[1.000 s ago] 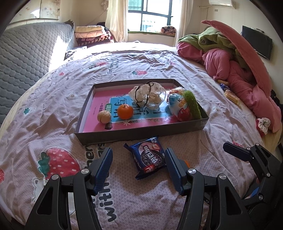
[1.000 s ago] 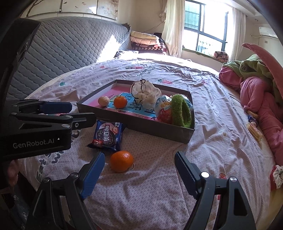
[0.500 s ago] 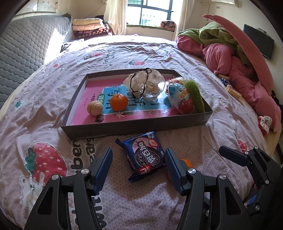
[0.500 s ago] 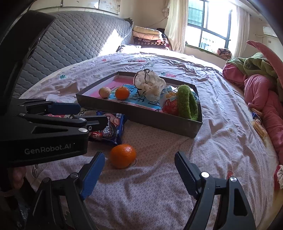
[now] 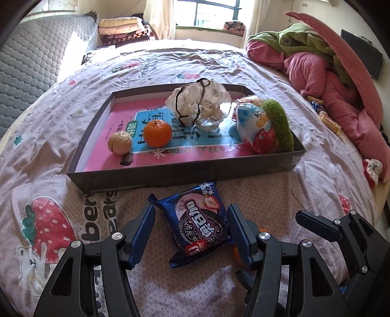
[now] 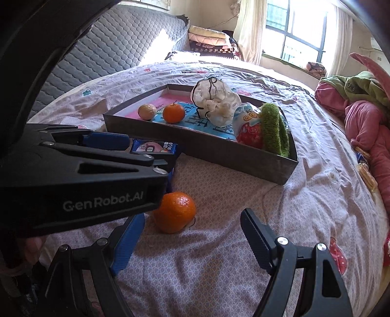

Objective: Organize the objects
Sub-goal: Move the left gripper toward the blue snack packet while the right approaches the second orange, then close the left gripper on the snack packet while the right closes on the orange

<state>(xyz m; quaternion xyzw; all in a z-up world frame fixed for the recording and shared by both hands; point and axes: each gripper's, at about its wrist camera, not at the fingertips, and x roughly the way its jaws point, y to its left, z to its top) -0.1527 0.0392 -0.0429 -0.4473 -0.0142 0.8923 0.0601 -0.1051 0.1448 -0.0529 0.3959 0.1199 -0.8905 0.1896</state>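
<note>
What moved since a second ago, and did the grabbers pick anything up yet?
Both came down closer. The left hand-held gripper now has the blue cookie packet between its open fingers. The right hand-held gripper neared the loose orange. Neither took hold of anything. The tray and everything in it stayed put.

Bright window (image 5: 214,14) daylight, sharp centre, dark fisheye-warped corners.
</note>
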